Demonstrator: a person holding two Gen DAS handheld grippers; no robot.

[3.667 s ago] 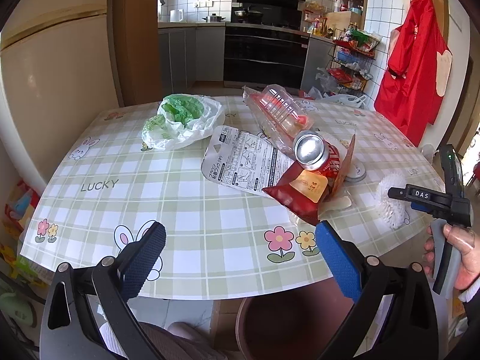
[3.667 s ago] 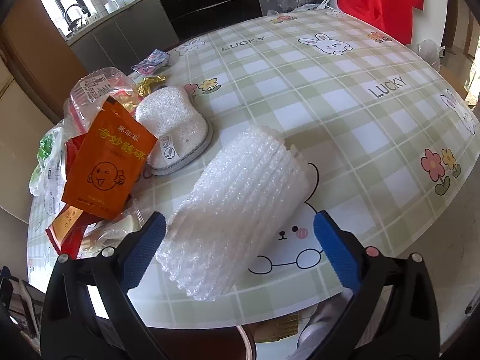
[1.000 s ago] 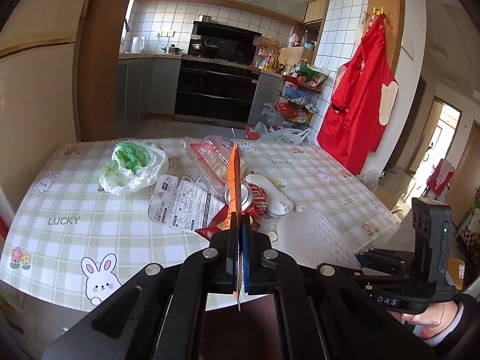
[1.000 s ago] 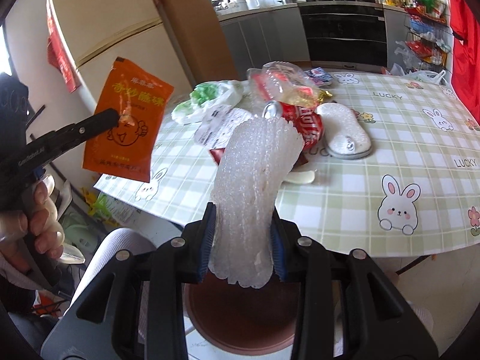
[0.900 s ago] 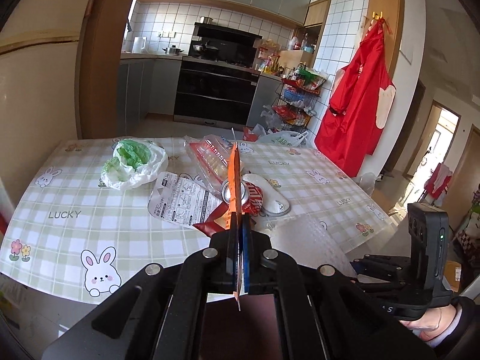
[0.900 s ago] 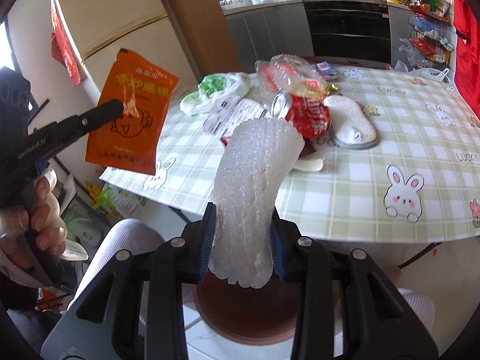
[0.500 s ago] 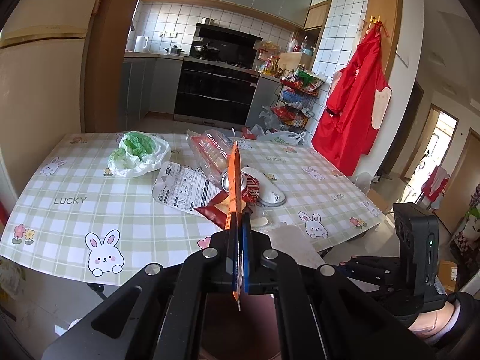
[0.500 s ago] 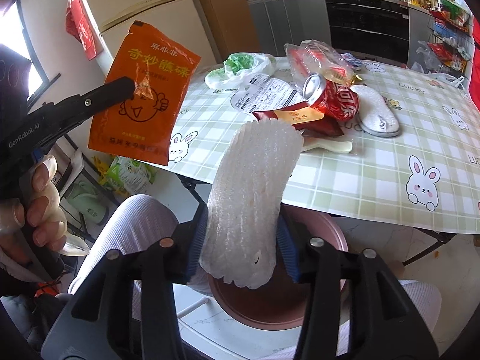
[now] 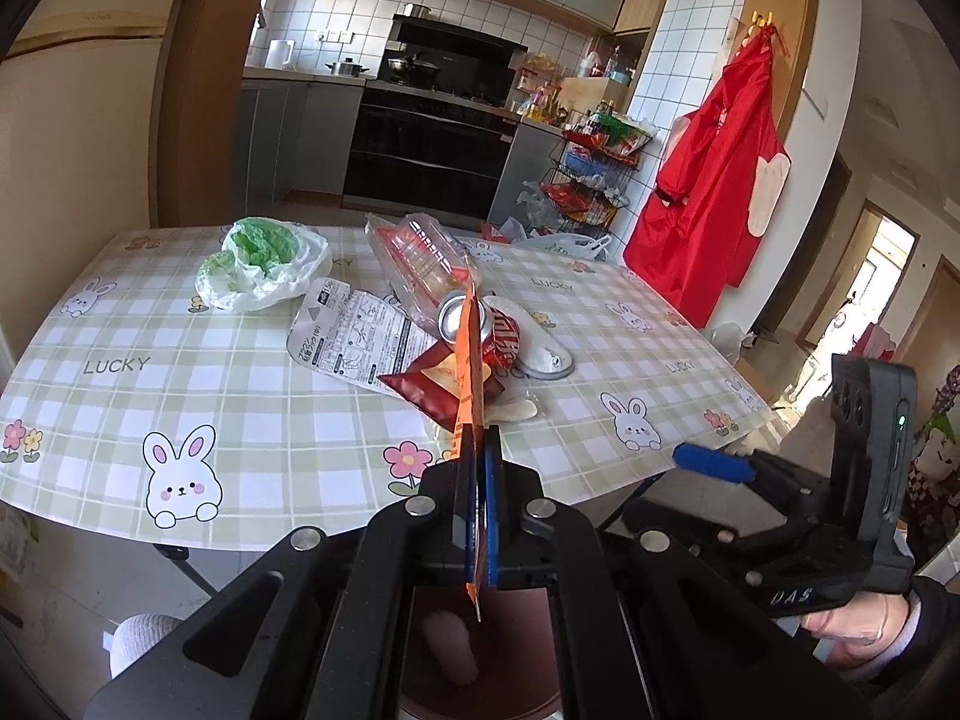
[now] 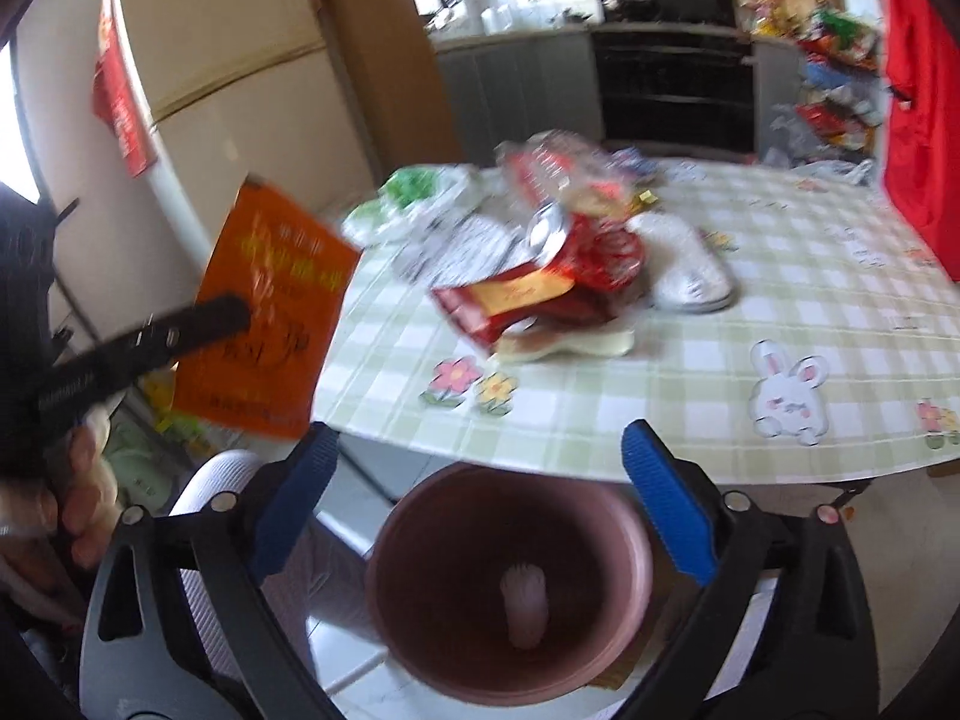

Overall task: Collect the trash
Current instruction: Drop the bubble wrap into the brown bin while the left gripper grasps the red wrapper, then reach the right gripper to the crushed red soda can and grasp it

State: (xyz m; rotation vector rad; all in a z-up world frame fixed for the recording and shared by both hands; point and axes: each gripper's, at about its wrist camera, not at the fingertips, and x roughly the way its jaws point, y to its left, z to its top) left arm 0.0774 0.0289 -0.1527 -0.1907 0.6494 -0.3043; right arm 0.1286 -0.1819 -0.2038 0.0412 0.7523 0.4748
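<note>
My left gripper (image 9: 478,456) is shut on an orange snack packet (image 9: 469,372), held edge-on above the brown bin (image 9: 516,648); the packet also shows in the right wrist view (image 10: 264,306). My right gripper (image 10: 480,480) is open and empty over the brown bin (image 10: 624,516). A white bubble-wrap roll (image 10: 525,609) lies at the bottom of the bin. More trash sits on the checked table (image 9: 180,396): a red can (image 9: 480,327), a red wrapper (image 9: 432,387), a printed white pack (image 9: 354,342) and a clear plastic package (image 9: 414,258).
A white bag with greens (image 9: 258,261) lies at the table's far left. A white slipper-like pad (image 9: 540,348) lies beside the can. A fridge (image 10: 228,90) stands to the left, the kitchen counter behind, and a red apron (image 9: 720,180) hangs to the right.
My right gripper opened and let go of the bubble-wrap roll, which dropped into the bin. My left gripper keeps hold of the orange packet over the bin.
</note>
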